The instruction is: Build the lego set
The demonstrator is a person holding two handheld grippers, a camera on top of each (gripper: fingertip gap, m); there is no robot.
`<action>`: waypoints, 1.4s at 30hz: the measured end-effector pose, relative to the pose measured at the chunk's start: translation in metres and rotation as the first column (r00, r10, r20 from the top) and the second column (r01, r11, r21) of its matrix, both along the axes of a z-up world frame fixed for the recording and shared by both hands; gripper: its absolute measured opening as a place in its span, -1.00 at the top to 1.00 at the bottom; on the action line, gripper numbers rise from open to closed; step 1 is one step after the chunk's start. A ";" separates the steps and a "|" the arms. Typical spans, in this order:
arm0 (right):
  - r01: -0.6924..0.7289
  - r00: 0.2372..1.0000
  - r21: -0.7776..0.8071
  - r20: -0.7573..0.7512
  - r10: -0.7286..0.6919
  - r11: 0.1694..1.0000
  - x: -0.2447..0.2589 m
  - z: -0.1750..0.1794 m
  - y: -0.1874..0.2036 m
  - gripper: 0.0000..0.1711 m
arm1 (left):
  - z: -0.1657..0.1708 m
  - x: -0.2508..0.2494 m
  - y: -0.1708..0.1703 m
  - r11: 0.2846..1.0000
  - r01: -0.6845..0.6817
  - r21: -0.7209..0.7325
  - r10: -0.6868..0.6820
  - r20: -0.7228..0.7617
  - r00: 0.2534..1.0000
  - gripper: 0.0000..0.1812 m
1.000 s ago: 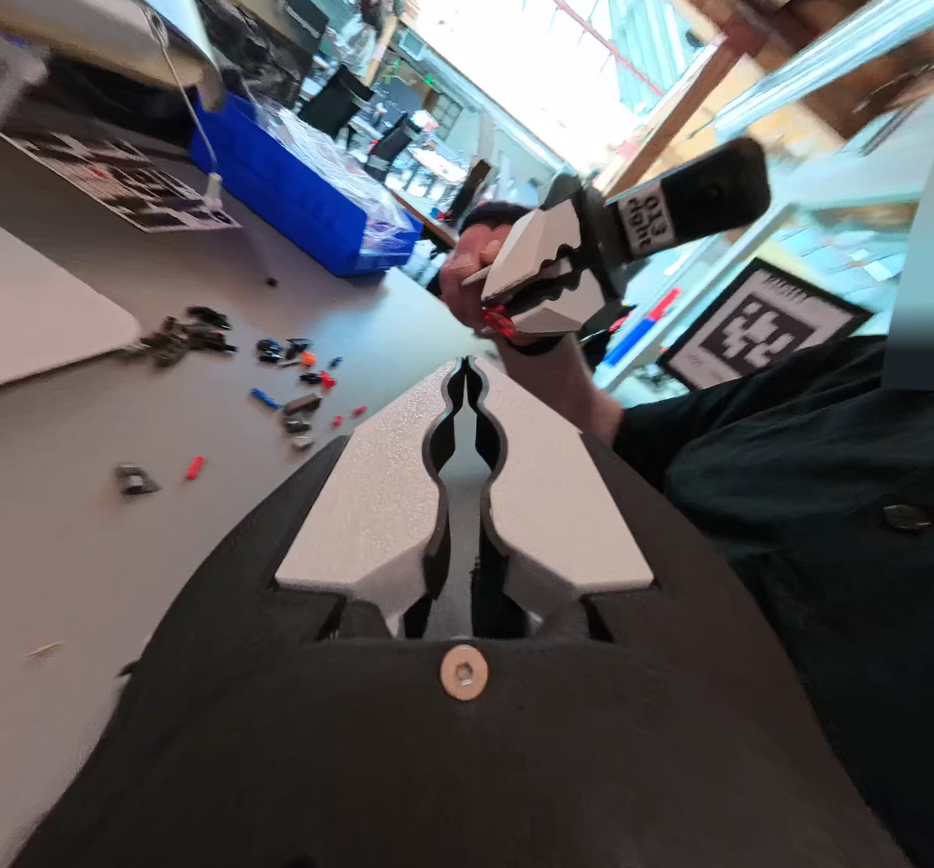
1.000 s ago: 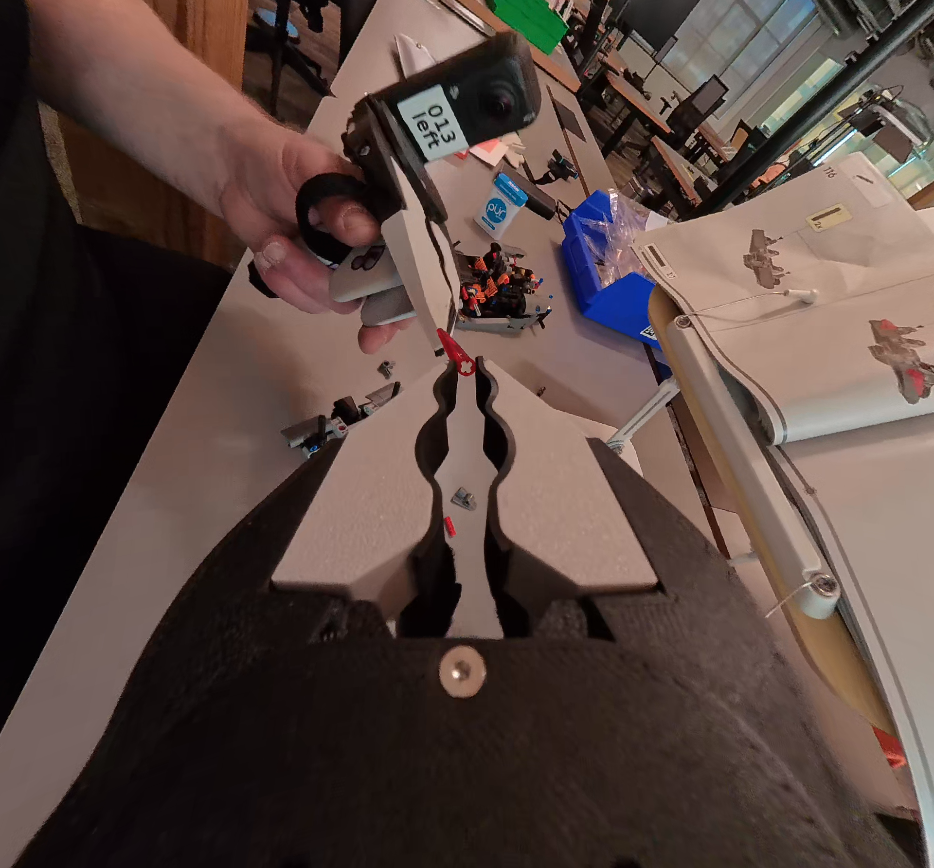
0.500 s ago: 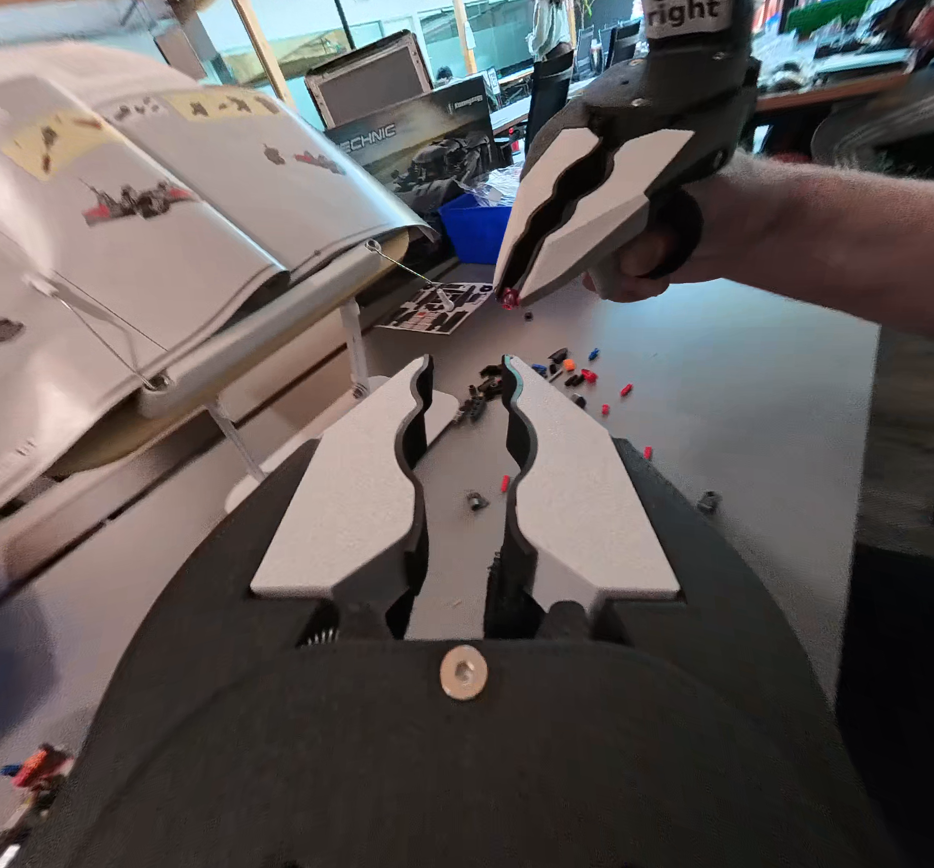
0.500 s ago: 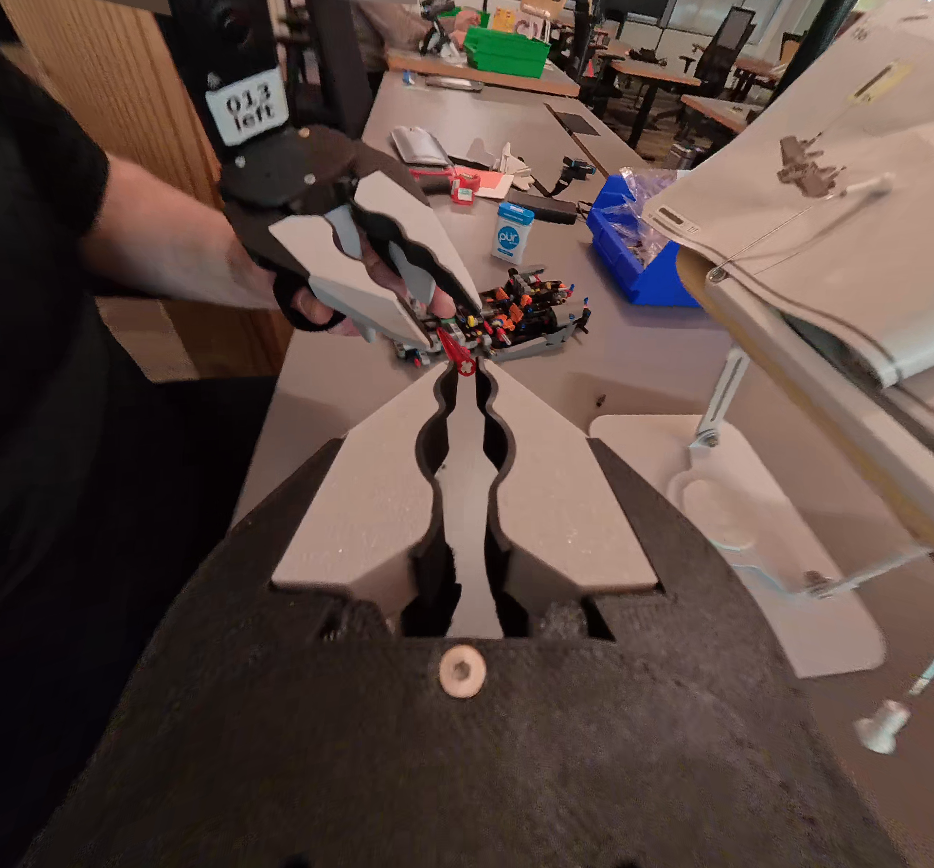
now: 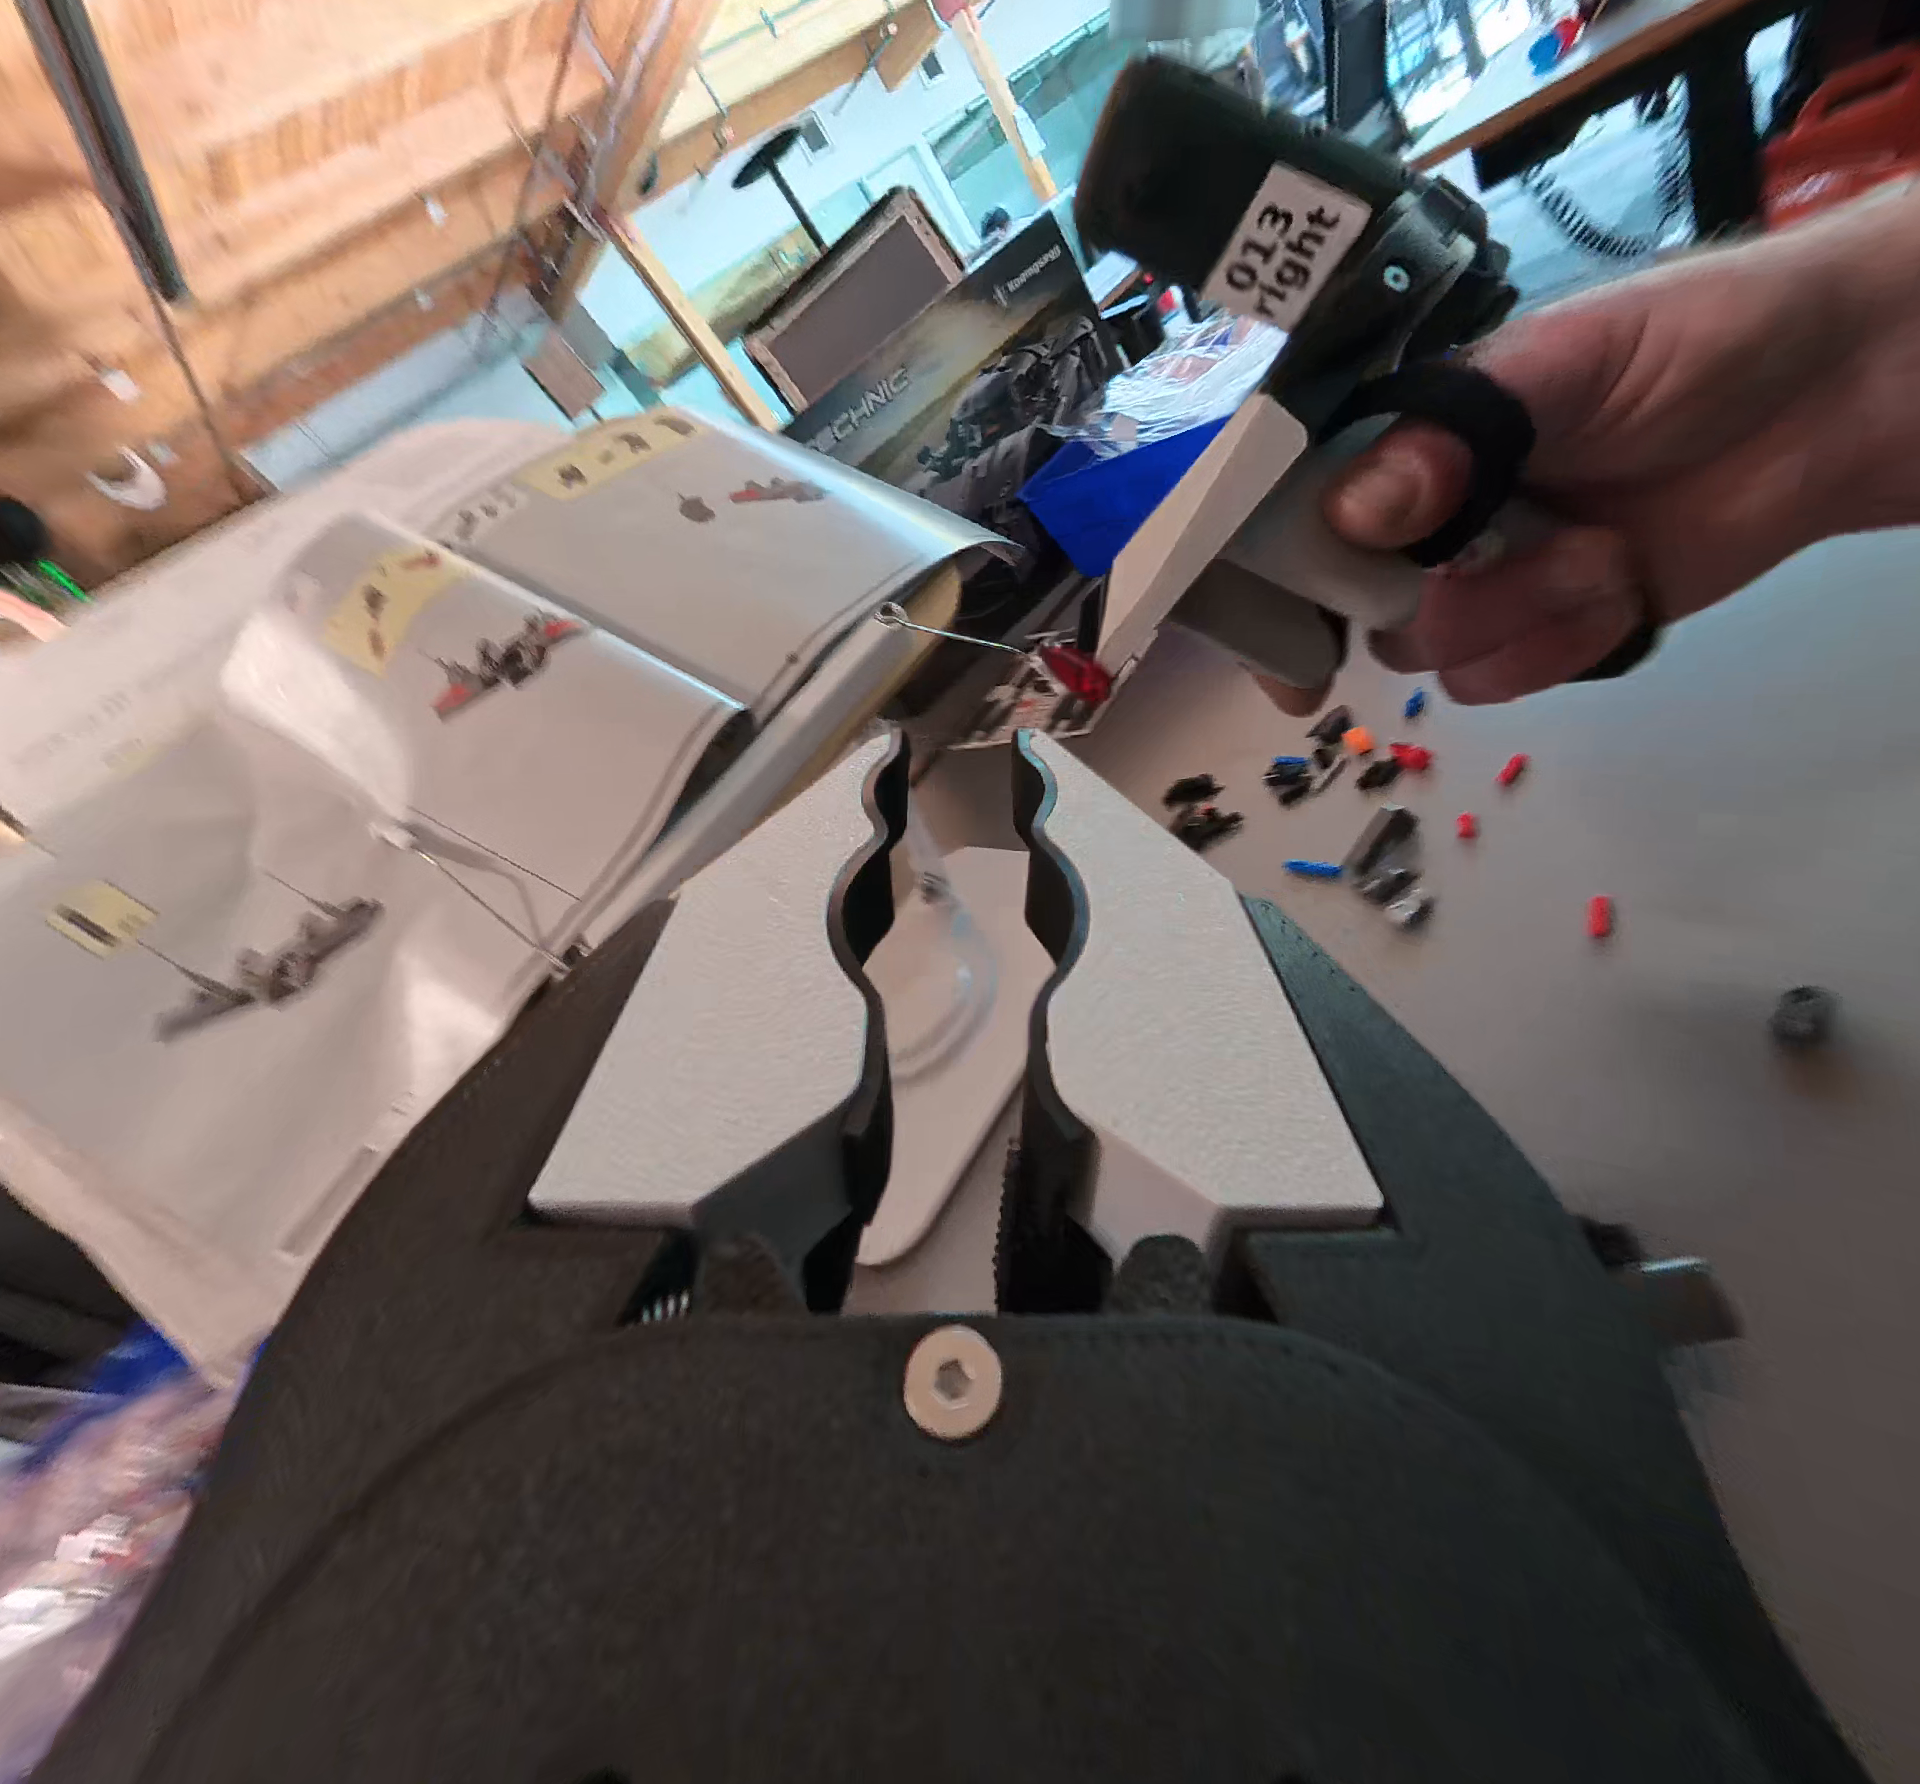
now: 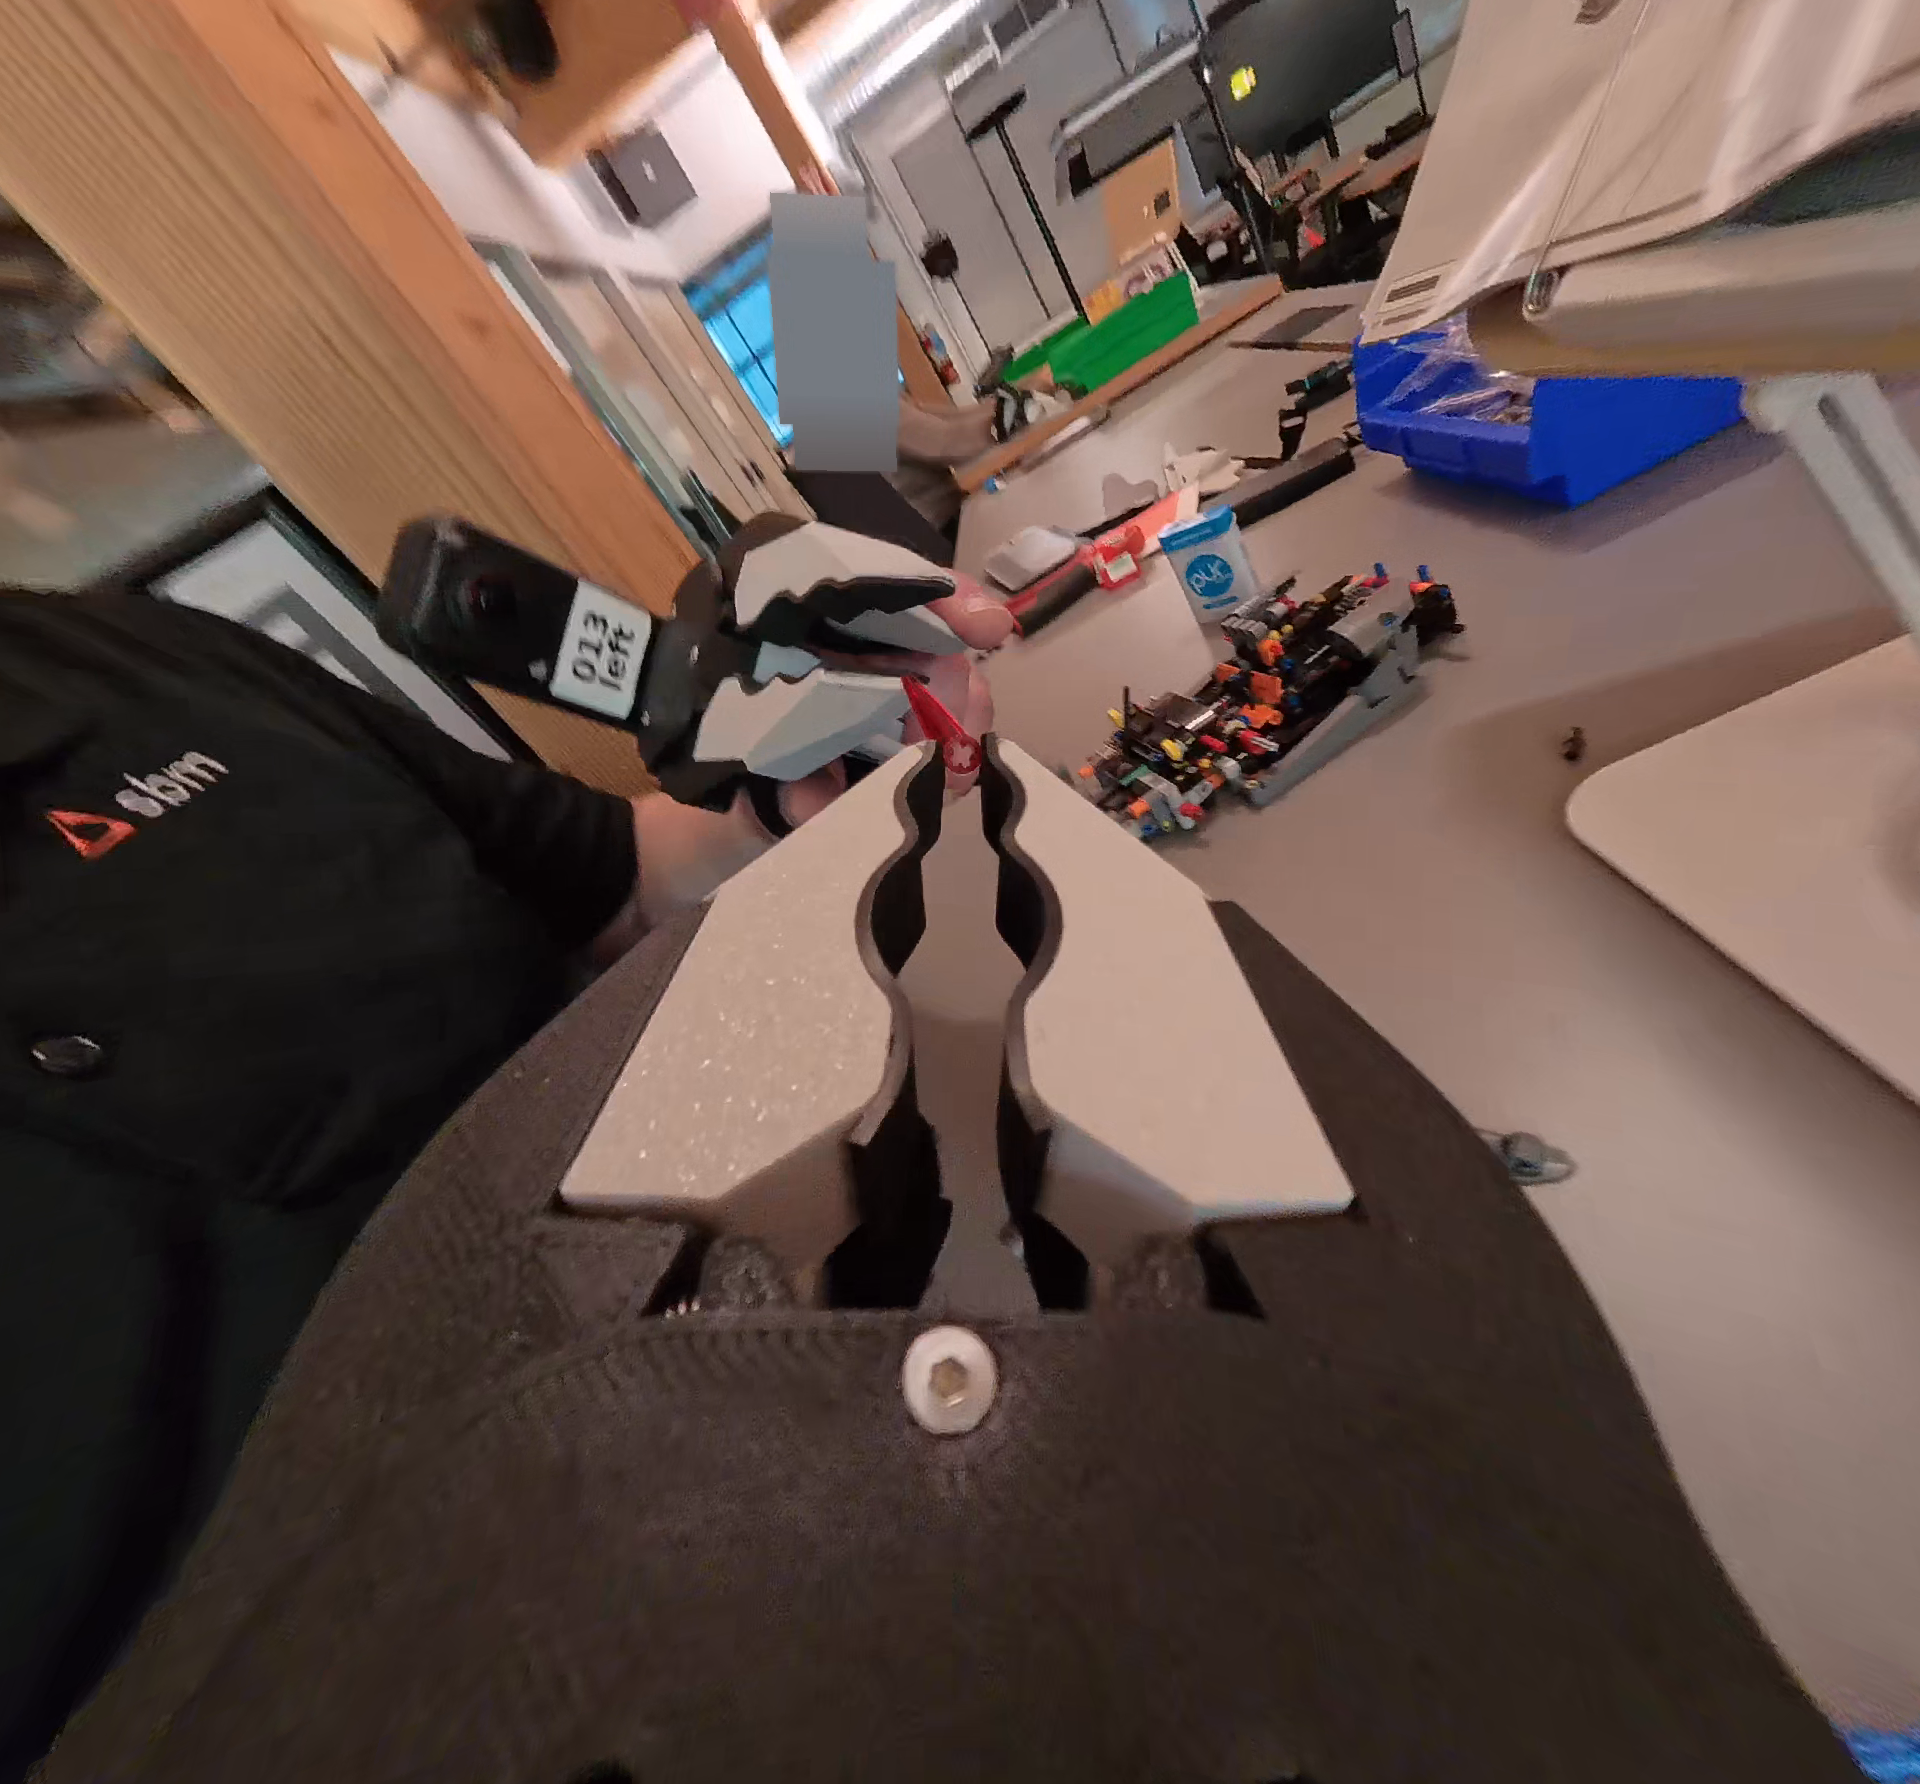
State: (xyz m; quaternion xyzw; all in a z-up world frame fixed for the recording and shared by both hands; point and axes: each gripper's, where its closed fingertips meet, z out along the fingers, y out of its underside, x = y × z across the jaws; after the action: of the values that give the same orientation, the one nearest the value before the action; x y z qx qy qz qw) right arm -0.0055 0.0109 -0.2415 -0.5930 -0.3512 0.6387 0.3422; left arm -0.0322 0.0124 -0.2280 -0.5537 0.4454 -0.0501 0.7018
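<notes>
Half a second ago the left gripper looked at the loose pieces on the table; now it has swung over and points at the big open instruction book, and its fingers have come a bit closer together. The grey table is the biggest thing here. The book sits up on a stand over the table, with its white foot seen between the left gripper's fingers. A blue bin with clear bags stands further back. The half-built lego model, long and full of orange, black and grey bits, lies flat on the table past the right gripper. Little loose pieces in red, blue, black and orange are spread on the table to the right of the left gripper. The left gripper's fingers are apart and hold nothing. The right gripper's fingers are pinched on a small red lego piece at their tips, up in the air, just in front of the left gripper.
</notes>
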 end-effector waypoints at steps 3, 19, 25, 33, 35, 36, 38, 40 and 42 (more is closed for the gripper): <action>-0.002 0.997 -0.114 -0.076 -0.007 0.993 0.001 -0.003 0.002 0.95 | 0.004 0.000 0.000 0.994 -0.022 0.109 0.029 -0.059 0.998 0.79; 0.009 0.989 -0.172 -0.146 -0.035 0.985 -0.008 -0.007 0.001 0.95 | -0.010 0.016 0.003 0.961 0.163 -0.224 -0.138 0.121 0.983 0.87; 0.019 0.990 -0.146 -0.133 -0.039 0.989 -0.008 -0.009 -0.001 0.95 | -0.015 0.020 -0.002 0.907 0.261 -0.331 -0.197 0.214 0.957 0.94; 0.057 0.992 -0.082 -0.108 -0.066 0.995 -0.008 -0.008 -0.003 0.95 | -0.015 0.021 -0.007 0.885 0.321 -0.338 -0.237 0.267 0.934 0.91; 0.084 0.991 -0.031 -0.100 -0.087 0.996 -0.008 -0.006 -0.003 0.95 | -0.014 0.020 -0.008 0.885 0.333 -0.324 -0.247 0.278 0.928 0.91; 0.104 0.990 0.005 -0.091 -0.103 0.995 -0.007 -0.004 -0.003 0.95 | -0.013 0.020 -0.008 0.885 0.336 -0.322 -0.249 0.282 0.927 0.91; 0.162 0.987 0.133 -0.030 -0.160 0.978 -0.007 -0.007 -0.001 0.95 | -0.014 0.019 -0.007 0.879 0.345 -0.329 -0.252 0.294 0.922 0.91; 0.195 0.980 0.250 -0.002 -0.201 0.948 -0.006 -0.004 -0.002 0.96 | -0.012 0.018 -0.006 0.875 0.350 -0.334 -0.247 0.314 0.917 0.91; 0.211 0.974 0.303 0.016 -0.227 0.929 -0.006 -0.002 -0.001 0.96 | -0.012 0.019 -0.007 0.870 0.359 -0.338 -0.253 0.319 0.913 0.91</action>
State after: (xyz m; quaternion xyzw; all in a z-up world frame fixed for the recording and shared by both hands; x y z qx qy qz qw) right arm -0.0114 0.0095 -0.2438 -0.5858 -0.3842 0.5205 0.4882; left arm -0.0133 0.0055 -0.2403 -0.5919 0.4115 -0.3226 0.6134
